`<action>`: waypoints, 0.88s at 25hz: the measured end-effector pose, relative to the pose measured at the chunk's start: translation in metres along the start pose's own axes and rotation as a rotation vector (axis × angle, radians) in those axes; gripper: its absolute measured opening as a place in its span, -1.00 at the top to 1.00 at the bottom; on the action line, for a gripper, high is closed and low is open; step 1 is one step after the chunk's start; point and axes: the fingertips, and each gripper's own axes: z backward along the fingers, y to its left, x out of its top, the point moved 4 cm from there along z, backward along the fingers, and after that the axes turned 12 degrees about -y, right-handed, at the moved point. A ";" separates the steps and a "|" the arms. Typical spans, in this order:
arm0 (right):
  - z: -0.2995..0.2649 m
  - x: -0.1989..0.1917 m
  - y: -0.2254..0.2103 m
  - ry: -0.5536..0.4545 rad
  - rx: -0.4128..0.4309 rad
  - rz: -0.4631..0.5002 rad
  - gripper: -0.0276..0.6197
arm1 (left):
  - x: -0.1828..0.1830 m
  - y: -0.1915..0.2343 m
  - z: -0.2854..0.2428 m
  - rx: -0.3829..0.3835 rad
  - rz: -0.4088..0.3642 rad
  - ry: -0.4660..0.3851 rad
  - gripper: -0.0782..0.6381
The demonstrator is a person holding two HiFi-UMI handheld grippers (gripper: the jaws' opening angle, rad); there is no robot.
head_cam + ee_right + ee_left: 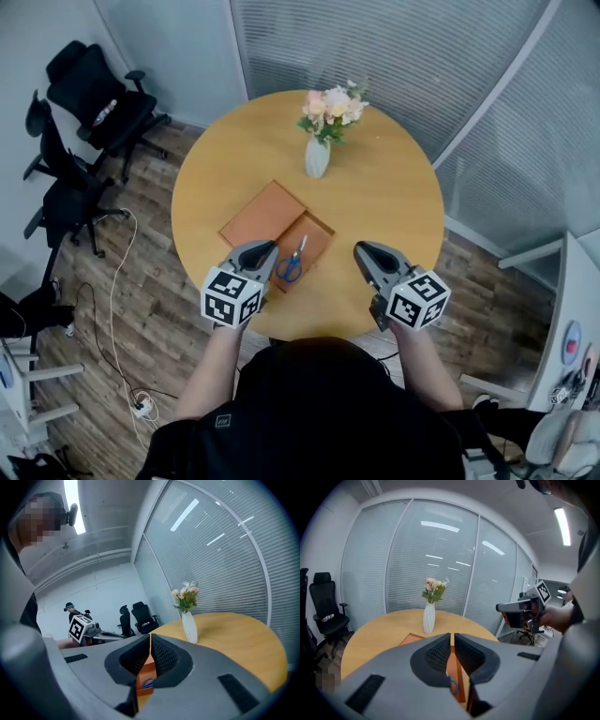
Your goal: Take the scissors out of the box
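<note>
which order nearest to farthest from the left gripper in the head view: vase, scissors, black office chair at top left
1. scissors, in the open box, just right of the left gripper
2. vase, towards the far side of the table
3. black office chair, off the table, far left by the wall

A round light-wood table (394, 187) carries a white ceramic vase of pink flowers (317, 157) toward its 12 o'clock edge. Near the centre lies a shallow brown open box (317, 236) with blue-handled scissors (292, 263) inside and its flat brown lid (262, 216) at 10 o'clock. The left gripper (272, 246) hovers over the table's 7 o'clock side, the right gripper (359, 248) over 5 o'clock.
</note>
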 end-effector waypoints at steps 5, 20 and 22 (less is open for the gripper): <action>0.000 -0.011 -0.023 0.023 0.012 -0.039 0.80 | -0.033 0.003 -0.024 0.015 0.028 0.122 0.58; 0.021 -0.019 -0.050 0.022 -0.014 -0.080 0.80 | -0.127 0.003 -0.056 0.048 0.022 0.442 0.26; 0.026 -0.021 -0.051 0.025 -0.023 -0.085 0.80 | -0.137 0.004 -0.060 0.045 0.000 0.480 0.25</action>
